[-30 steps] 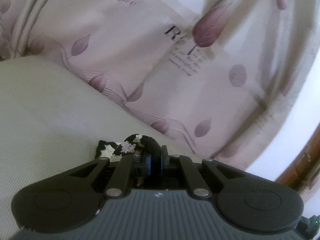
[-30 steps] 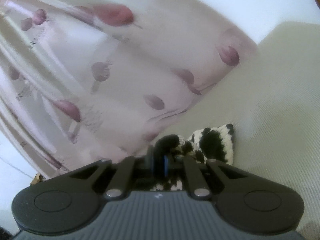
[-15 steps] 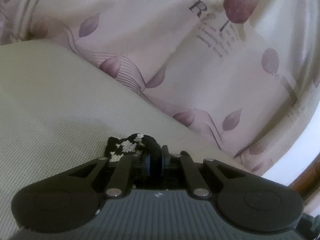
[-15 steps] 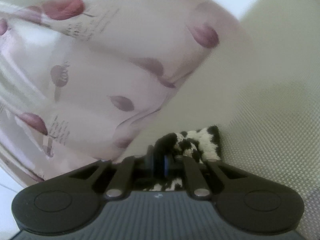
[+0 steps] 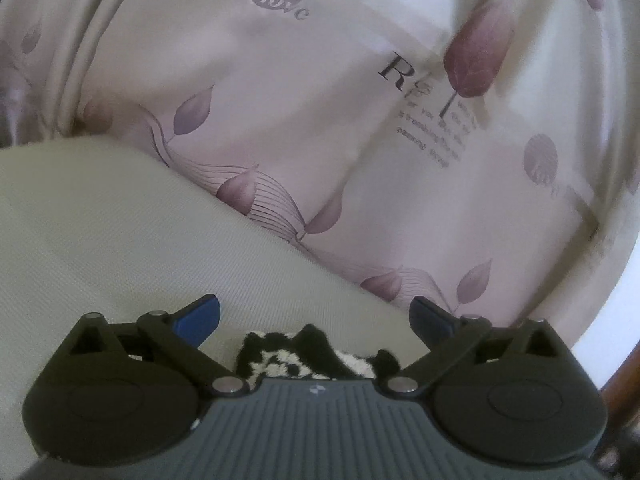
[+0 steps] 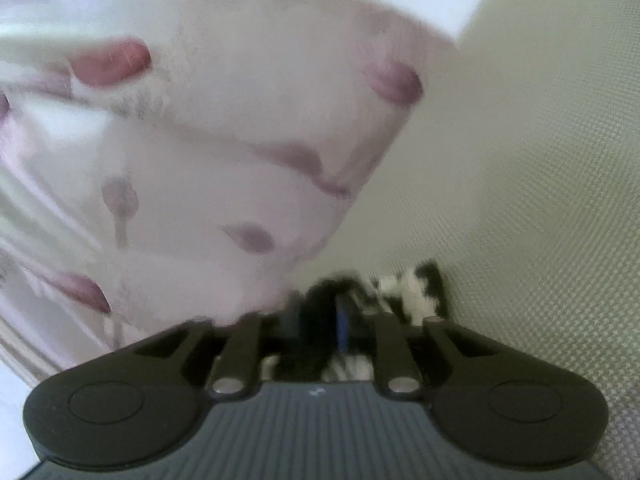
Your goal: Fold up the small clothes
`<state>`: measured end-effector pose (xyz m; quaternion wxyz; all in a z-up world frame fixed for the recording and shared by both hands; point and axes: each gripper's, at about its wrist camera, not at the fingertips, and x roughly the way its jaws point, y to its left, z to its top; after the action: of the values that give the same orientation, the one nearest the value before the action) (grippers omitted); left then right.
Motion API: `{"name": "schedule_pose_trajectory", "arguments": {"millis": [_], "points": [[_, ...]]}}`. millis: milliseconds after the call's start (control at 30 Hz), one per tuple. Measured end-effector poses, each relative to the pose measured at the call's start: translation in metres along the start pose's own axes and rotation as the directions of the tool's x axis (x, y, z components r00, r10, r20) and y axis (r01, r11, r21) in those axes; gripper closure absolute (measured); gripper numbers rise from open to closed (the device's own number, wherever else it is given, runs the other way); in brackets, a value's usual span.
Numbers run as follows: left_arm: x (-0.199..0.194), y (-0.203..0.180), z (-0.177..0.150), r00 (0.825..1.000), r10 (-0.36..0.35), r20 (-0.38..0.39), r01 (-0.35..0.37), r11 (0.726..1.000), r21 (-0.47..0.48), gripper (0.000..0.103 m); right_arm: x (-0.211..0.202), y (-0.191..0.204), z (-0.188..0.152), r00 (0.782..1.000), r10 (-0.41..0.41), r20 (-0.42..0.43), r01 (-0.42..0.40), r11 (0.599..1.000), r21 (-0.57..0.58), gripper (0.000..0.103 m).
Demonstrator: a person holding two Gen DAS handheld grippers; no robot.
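A small black-and-white patterned garment (image 5: pixel 316 354) lies on the beige textured surface (image 5: pixel 100 248), just in front of my left gripper (image 5: pixel 316 314). That gripper is open, its blue-tipped fingers (image 5: pixel 198 316) spread wide on either side of the cloth, holding nothing. In the right wrist view my right gripper (image 6: pixel 340 320) is shut on the same garment (image 6: pixel 416 292), which bunches around the closed fingers and spreads out to the right on the beige surface (image 6: pixel 520 200). This view is motion-blurred.
A pale pink curtain with purple leaf prints and lettering (image 5: pixel 360 120) hangs close behind the surface and fills the left of the right wrist view (image 6: pixel 180 160). A dark wooden edge (image 5: pixel 624 380) shows at far right of the left wrist view.
My left gripper has opened and let go of the garment, which now lies below its fingers. My right gripper stays shut on the cloth and is moving, blurring its view.
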<state>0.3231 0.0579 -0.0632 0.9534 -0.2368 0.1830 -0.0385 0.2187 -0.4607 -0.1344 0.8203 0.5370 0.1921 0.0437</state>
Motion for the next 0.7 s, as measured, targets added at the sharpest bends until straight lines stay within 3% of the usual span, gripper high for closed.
{"name": "schedule_pose_trajectory", "arguments": {"millis": [67,167,267,367,433,467,500,533,567,700], "points": [[-0.004,0.000,-0.001,1.000,0.011,-0.022,-0.010,0.999,0.049,0.004,-0.009,-0.001,0.004,0.999,0.014,0.045,-0.016,0.999,0.042,0.052],[-0.014,0.003,-0.008,0.998,0.044,-0.045,-0.038,0.991,0.130,0.005,-0.020,0.007,0.008,0.998,0.021,0.054,-0.021,1.000,-0.007,0.052],[-0.020,0.009,-0.018,0.994,0.063,-0.090,-0.047,0.985,0.167,0.011,-0.026,0.030,-0.002,1.000,-0.014,-0.011,0.012,0.977,-0.214,0.053],[-0.027,0.013,-0.029,0.989,0.081,-0.123,-0.057,0.980,0.191,0.014,-0.027,0.048,-0.024,0.996,-0.073,-0.054,0.045,0.915,-0.401,0.062],[-0.031,0.015,-0.034,0.986,0.080,-0.145,-0.050,0.978,0.202,0.016,-0.031,0.055,-0.041,0.993,-0.097,-0.061,0.055,0.871,-0.489,0.063],[-0.032,0.016,-0.037,0.985,0.075,-0.156,-0.043,0.979,0.202,0.026,-0.032,0.057,-0.048,0.992,-0.107,-0.060,0.060,0.853,-0.519,0.063],[-0.034,0.016,-0.039,0.983,0.073,-0.169,-0.038,0.978,0.206,0.048,-0.035,0.059,-0.057,0.991,-0.119,-0.063,0.065,0.832,-0.551,0.063],[-0.034,0.016,-0.041,0.980,0.076,-0.186,-0.034,0.976,0.216,0.062,-0.037,0.059,-0.063,0.989,-0.132,-0.065,0.071,0.815,-0.575,0.063],[-0.035,0.015,-0.042,0.977,0.076,-0.201,-0.031,0.975,0.222,0.082,-0.038,0.058,-0.068,0.988,-0.143,-0.064,0.079,0.804,-0.589,0.063],[-0.047,0.015,-0.046,0.974,0.057,-0.217,-0.011,0.978,0.208,0.087,-0.046,0.050,-0.086,0.980,-0.183,-0.075,0.098,0.780,-0.618,0.063]]}}
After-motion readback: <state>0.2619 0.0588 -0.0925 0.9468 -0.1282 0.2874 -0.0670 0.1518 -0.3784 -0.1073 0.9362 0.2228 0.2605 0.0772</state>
